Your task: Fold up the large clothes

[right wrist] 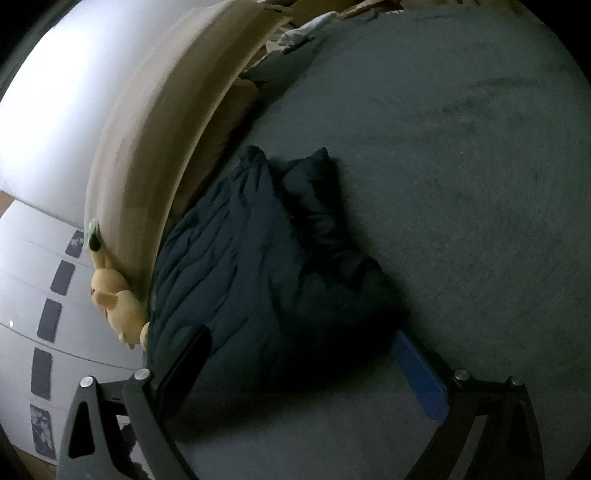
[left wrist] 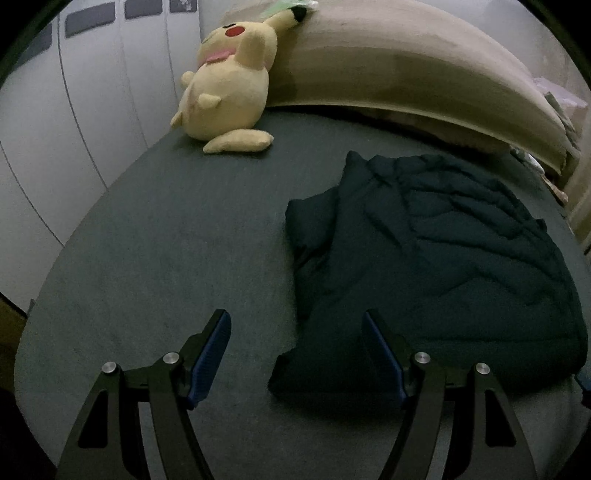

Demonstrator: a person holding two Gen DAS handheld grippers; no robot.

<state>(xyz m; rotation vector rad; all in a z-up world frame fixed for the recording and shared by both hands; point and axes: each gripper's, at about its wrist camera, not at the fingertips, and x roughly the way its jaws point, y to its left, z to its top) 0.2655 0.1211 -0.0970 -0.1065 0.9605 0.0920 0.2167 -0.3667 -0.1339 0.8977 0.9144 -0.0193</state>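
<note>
A dark navy quilted jacket (left wrist: pixel 436 258) lies folded in a bundle on the grey bed (left wrist: pixel 166 240). My left gripper (left wrist: pixel 297 325) is open and empty, hovering above the bed at the jacket's near left corner. In the right wrist view the jacket (right wrist: pixel 258 280) lies between the bed's headboard and open mattress. My right gripper (right wrist: pixel 301 343) is open and empty, with its jaws spread on either side of the jacket's near edge. The view is tilted and blurred.
A yellow Pikachu plush (left wrist: pixel 229 85) leans on the beige headboard (left wrist: pixel 406 70), and shows in the right wrist view (right wrist: pixel 118 302). White wardrobe doors (left wrist: pixel 74 110) stand left of the bed. Loose items (right wrist: pixel 303 29) lie at the bed's far end.
</note>
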